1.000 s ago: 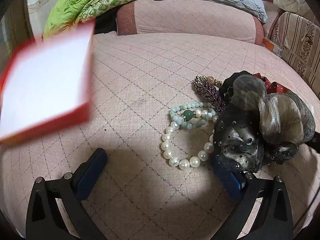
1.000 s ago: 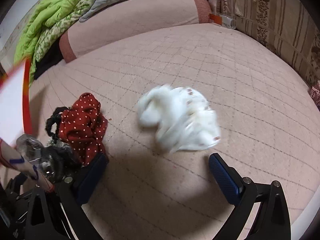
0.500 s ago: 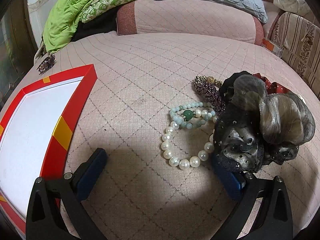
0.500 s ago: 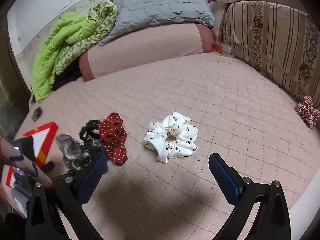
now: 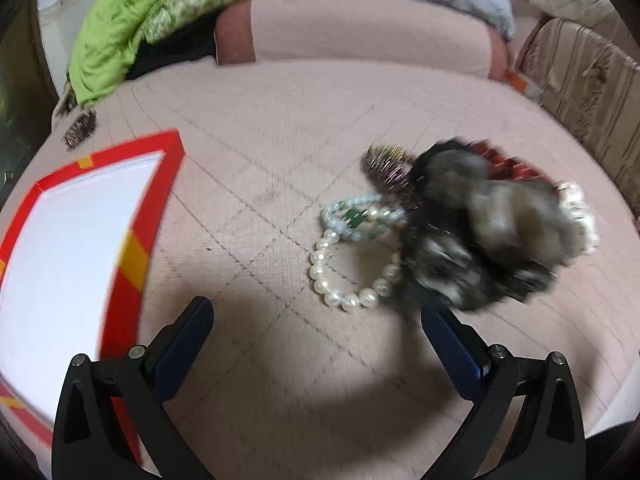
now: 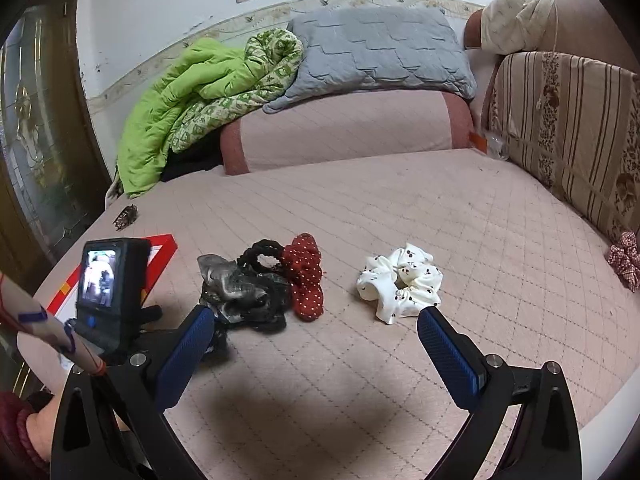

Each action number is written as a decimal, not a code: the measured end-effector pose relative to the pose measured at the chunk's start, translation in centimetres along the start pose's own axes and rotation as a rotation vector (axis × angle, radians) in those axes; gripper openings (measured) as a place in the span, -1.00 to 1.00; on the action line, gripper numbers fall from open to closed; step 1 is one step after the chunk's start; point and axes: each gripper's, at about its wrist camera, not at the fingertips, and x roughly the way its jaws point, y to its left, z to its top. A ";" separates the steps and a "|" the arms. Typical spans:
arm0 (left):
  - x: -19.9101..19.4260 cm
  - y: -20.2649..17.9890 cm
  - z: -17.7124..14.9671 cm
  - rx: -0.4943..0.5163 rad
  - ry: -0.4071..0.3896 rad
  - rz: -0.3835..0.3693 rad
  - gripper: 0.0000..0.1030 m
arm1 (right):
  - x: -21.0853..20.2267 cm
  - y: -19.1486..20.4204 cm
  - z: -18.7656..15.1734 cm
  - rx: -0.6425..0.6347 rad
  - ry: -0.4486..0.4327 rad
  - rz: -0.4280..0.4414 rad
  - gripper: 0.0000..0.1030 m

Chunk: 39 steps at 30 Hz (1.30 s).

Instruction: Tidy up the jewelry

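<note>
Pearl bracelet (image 5: 352, 270) touching dark scrunchie (image 5: 480, 232), red-rimmed tray (image 5: 132, 216) nearby

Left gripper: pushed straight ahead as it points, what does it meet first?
Likely the pearl bracelet, just ahead of the open left gripper and slightly right of centre. Only bedcover beyond. Depth is unclear.

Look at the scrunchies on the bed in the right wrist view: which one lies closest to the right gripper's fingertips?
The white scrunchie with dark cherry prints. It lies just beyond one fingertip of the right gripper, apart from the red dotted scrunchie and the far checked scrunchie.
</note>
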 end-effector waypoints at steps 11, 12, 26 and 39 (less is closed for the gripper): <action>-11.4 0.6 -1.2 0.012 -0.282 -0.020 1.00 | -2.5 -1.0 -0.3 0.047 -0.064 -0.017 1.00; -11.7 0.7 -1.6 0.010 -0.294 -0.015 1.00 | -2.8 -0.8 -0.4 0.039 -0.070 -0.015 1.00; -12.0 2.0 -2.2 -0.014 -0.299 0.016 1.00 | -3.6 0.3 -0.9 0.016 -0.074 -0.002 1.00; -11.5 2.2 -2.3 -0.017 -0.289 0.035 1.00 | -3.6 0.3 -1.0 0.004 -0.065 -0.002 1.00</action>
